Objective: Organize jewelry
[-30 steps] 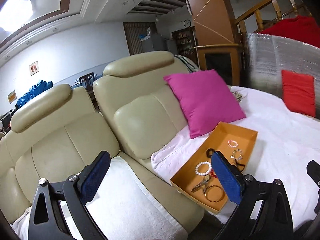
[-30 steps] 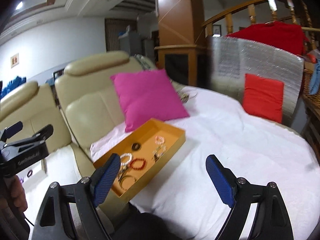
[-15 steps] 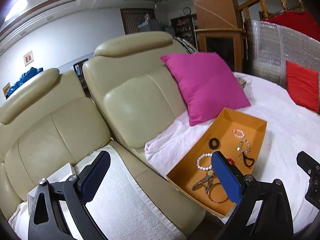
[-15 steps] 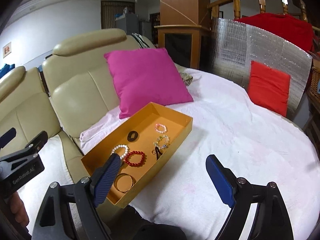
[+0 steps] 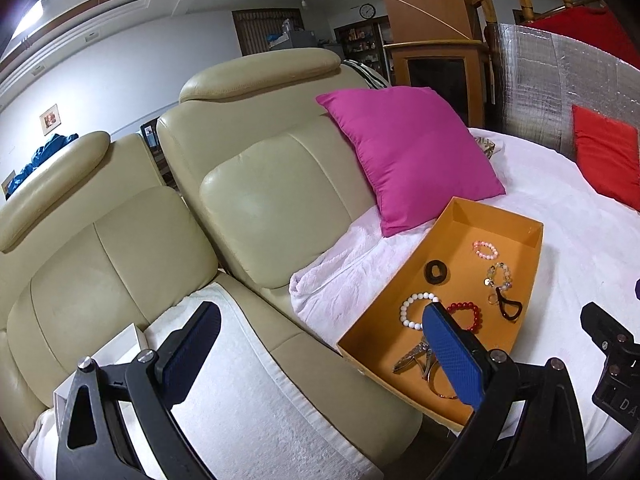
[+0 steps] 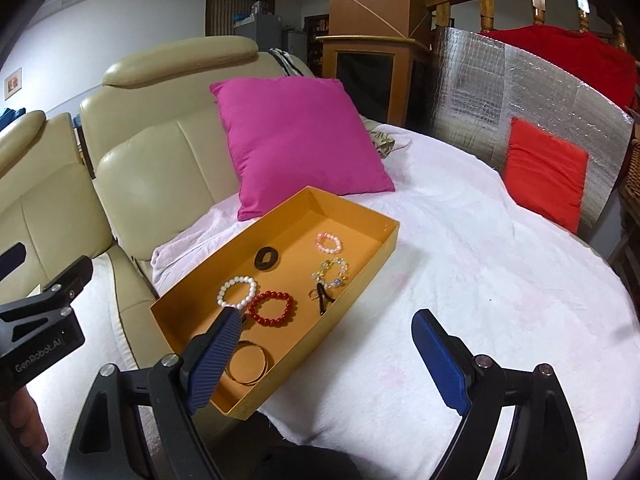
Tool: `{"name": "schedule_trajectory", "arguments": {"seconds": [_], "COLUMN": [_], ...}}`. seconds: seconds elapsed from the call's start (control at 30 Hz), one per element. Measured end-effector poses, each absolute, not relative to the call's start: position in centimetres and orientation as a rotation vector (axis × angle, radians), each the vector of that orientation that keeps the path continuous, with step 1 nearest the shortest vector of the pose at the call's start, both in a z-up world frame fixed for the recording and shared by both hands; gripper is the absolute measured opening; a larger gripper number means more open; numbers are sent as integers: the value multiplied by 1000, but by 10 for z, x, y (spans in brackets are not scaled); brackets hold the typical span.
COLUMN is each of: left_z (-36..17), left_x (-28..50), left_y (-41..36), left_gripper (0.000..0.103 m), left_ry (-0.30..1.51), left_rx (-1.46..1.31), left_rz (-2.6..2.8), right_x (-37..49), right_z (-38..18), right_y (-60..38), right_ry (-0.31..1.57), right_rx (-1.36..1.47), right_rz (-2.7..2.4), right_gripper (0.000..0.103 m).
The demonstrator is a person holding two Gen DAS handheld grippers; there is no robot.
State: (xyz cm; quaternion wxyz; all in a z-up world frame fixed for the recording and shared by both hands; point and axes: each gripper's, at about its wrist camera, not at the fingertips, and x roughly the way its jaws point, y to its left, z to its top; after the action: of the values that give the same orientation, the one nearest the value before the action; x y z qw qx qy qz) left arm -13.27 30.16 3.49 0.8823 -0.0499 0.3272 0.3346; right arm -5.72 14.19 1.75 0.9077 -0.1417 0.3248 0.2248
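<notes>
One white box (image 5: 120,344), left view only.

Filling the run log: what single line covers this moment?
left gripper: open, empty | right gripper: open, empty | orange tray: bracelets inside, untouched

Lettering on the two grippers

The left gripper (image 6: 40,320) body reads "GenRobot.AI"; the right gripper (image 5: 616,376) body shows cut-off letters "DA".

Bare white blanket (image 6: 500,280) lies open at three o'clock of the orange tray (image 6: 372,276). A pink pillow (image 6: 300,140) blocks twelve o'clock, the sofa back (image 6: 160,168) ten.
</notes>
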Motion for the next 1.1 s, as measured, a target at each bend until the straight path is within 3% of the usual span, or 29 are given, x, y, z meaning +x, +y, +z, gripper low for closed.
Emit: {"name": "schedule_trajectory", "arguments": {"seconds": [1.1], "left_z": [38], "left_x": [-136], "left_y": [301], "left_gripper": [100], "left_ry": [676], "left_rx": [-114], "left_rz": [681], "right_x": [-57], "right_z": [12], "right_y": [149], "right_ry": [692], "right_rx": [-280], "right_rz": [442], "right_gripper": [89]}}
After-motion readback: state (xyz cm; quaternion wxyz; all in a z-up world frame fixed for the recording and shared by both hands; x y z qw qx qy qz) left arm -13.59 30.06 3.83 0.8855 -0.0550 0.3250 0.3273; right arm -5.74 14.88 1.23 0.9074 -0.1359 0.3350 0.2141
